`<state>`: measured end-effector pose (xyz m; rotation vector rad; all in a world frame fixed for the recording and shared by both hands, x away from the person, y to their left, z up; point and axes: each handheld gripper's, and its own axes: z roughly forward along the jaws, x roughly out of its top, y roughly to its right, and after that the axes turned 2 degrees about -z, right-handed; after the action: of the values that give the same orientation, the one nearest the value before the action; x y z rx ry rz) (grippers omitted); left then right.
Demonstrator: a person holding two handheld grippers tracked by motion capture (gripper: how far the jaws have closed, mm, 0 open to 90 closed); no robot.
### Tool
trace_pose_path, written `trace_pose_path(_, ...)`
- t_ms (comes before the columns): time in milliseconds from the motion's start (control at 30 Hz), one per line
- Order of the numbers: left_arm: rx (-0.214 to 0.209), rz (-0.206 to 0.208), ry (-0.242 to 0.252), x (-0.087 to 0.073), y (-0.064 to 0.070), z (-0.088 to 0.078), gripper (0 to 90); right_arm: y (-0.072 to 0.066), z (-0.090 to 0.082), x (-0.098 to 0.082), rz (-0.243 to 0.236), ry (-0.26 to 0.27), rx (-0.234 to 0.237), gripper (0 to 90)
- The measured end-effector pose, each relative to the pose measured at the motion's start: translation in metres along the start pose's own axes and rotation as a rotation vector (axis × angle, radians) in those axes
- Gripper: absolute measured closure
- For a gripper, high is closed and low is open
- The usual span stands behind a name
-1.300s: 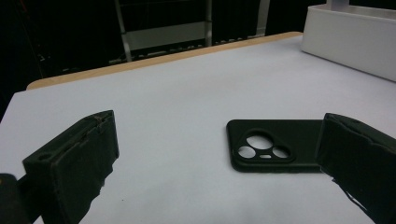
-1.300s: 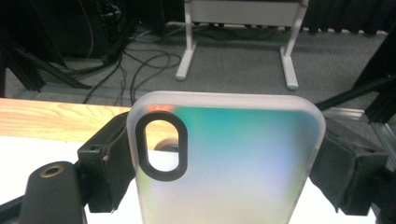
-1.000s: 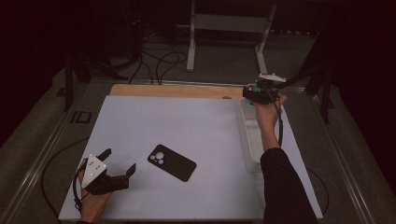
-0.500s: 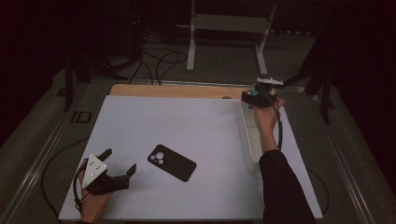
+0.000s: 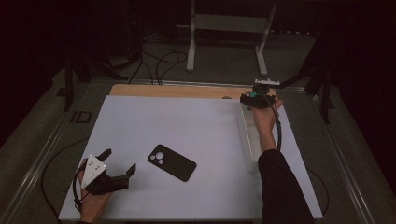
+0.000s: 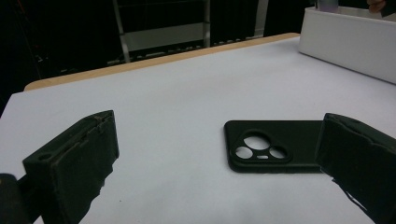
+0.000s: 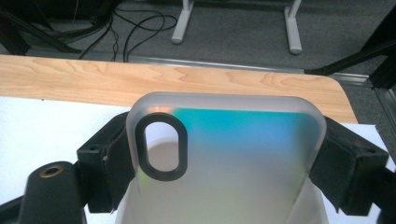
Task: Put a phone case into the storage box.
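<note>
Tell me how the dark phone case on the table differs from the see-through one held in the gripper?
The black phone case is opaque; the frosted phone case is translucent with a blue-green sheen.

The black phone case lies flat on the white table, untouched; the frosted phone case is clamped across its width by the right gripper, above the white bin.

The black phone case has a three-hole camera cutout; the frosted phone case has one oval cutout.

Both have rounded corners.

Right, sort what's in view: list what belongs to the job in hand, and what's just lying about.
In the job:
- translucent phone case, clamped across its width in the right gripper
- white bin under that hand
- black phone case near the open left gripper

Lying about:
- cables on the floor
- metal stand behind the table
</note>
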<state>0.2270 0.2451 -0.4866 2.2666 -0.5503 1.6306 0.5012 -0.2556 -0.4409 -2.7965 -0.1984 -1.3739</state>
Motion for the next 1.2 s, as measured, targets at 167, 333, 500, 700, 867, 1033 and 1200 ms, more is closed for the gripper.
trace_pose_path(167, 0.0, 0.0, -0.001, 0.0, 0.0, 0.0, 0.0, -0.001, 0.002, -0.001, -0.005, -0.007, 0.001, 16.2)
trace_pose_path(333, 0.0, 0.0, 0.0, 0.0, 0.0, 0.0, 0.0, -0.002, 0.003, -0.002, -0.016, -0.011, -0.005, 16.1)
trace_pose_path(500, 0.001, 0.001, 0.0, 0.0, 0.0, 0.0, 0.0, 0.0, 0.006, -0.002, -0.003, -0.036, 0.008, 11.5)
trace_pose_path(700, 0.001, 0.001, 0.0, 0.0, 0.0, 0.0, 0.0, 0.001, 0.004, -0.001, 0.005, -0.02, 0.018, 9.2)
trace_pose_path(867, 0.001, 0.003, 0.0, 0.0, 0.0, 0.0, 0.0, 0.0, -0.003, 0.003, -0.007, 0.02, 0.027, 9.2)
trace_pose_path(1033, 0.003, 0.002, 0.001, 0.0, 0.0, -0.001, 0.0, 0.001, -0.01, 0.006, -0.012, 0.042, 0.027, 9.2)
trace_pose_path(1200, 0.004, 0.004, -0.001, 0.0, 0.0, -0.002, 0.0, 0.002, -0.021, 0.01, -0.021, 0.07, 0.046, 9.3)
